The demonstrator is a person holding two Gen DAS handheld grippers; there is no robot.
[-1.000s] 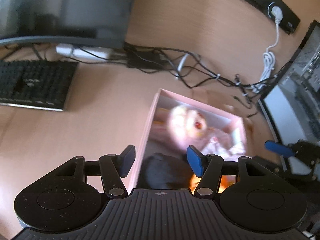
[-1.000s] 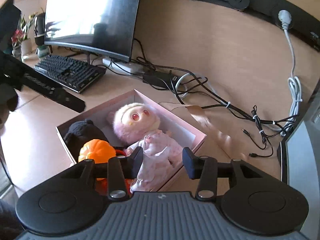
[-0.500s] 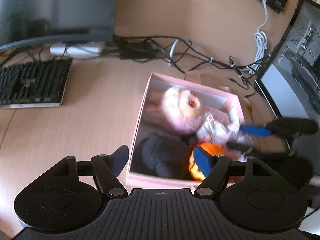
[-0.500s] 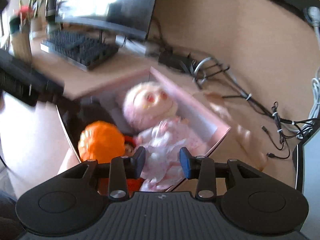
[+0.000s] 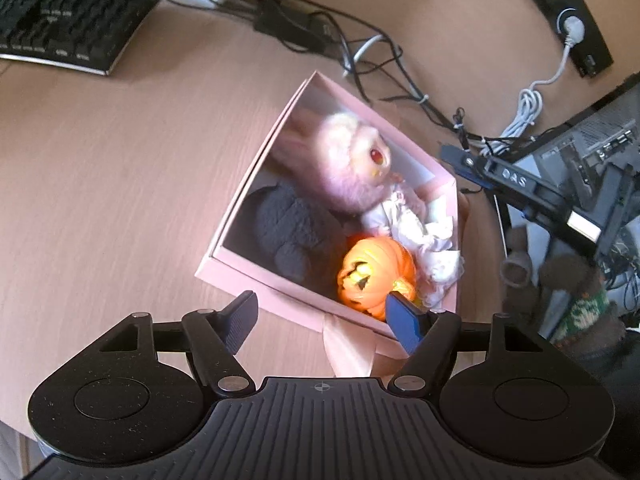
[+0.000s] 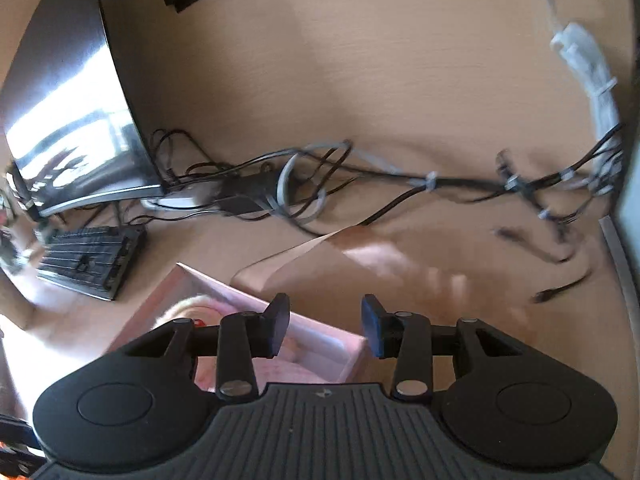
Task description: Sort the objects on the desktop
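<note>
Pink box point(image 5: 236, 272): sits open on the wooden desk point(image 5: 100, 180), near the middle, serving as the collecting bin for the soft items.

Contents: a pink-haired doll point(image 5: 360, 168) lying along the far side, its white frilly dress toward the right corner; a dark plush item point(image 5: 288, 228) on the near-left side; an orange jack-o'-lantern pumpkin point(image 5: 374, 272) wedged at the near-right corner, touching both doll and plush. All three look packed close so they fit in one tray.

My left gripper point(image 5: 324, 320): held over the box's near edge, fingers spread wide, nothing between them; I judge it is placed to steady or reach into the box.

My right gripper point(image 6: 324, 330): fingers apart and empty, above the box's far corner, aimed toward the cable tangle point(image 6: 300, 184) at the back; the view is blurred.

Unsorted surroundings: keyboard point(image 5: 64, 24) at far left, well apart from the box; monitor point(image 6: 76, 92) behind it.
</note>
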